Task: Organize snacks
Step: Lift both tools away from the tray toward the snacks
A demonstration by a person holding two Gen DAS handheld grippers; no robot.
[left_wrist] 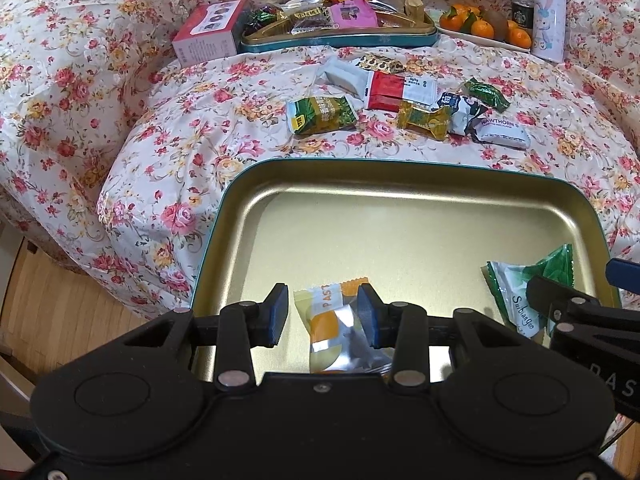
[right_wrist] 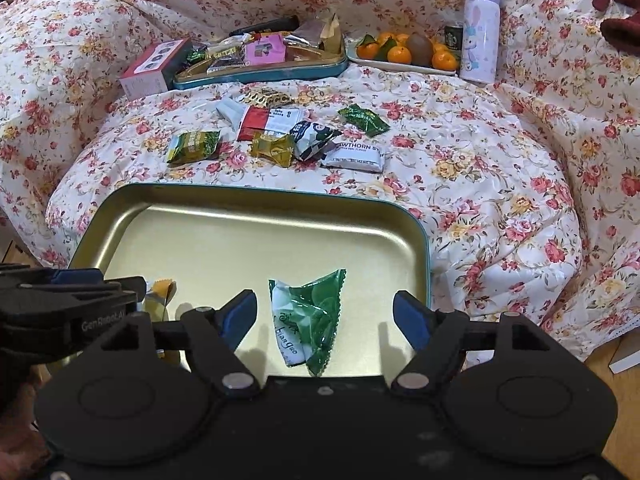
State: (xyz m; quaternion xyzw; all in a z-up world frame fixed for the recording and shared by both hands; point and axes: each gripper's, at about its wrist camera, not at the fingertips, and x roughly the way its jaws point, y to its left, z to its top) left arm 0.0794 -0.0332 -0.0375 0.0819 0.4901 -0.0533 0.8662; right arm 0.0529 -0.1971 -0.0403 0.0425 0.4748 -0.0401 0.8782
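Note:
A gold tin tray (left_wrist: 400, 168) with a teal rim lies on the flowered cloth just in front of me. My left gripper (left_wrist: 323, 312) hovers over its near left part. A yellow-orange pastry packet (left_wrist: 332, 320) lies between its fingers, and a gap shows at the left pad. My right gripper (right_wrist: 326, 316) stands open over the tray (right_wrist: 256, 194). A green and white packet (right_wrist: 312, 320) lies loose between its blue pads, touching neither. Beyond the tray, several wrapped snacks are scattered on the cloth, among them a green packet (left_wrist: 320, 114) and a white hawthorn bar (left_wrist: 504, 130).
At the back stands a second teal tin (left_wrist: 340, 38) heaped with snacks, with a pink box (left_wrist: 208, 32) to its left. A plate of oranges (left_wrist: 480, 26) and a pale bottle (left_wrist: 548, 12) stand at the back right. Wooden floor (left_wrist: 60, 300) shows past the cloth's left edge.

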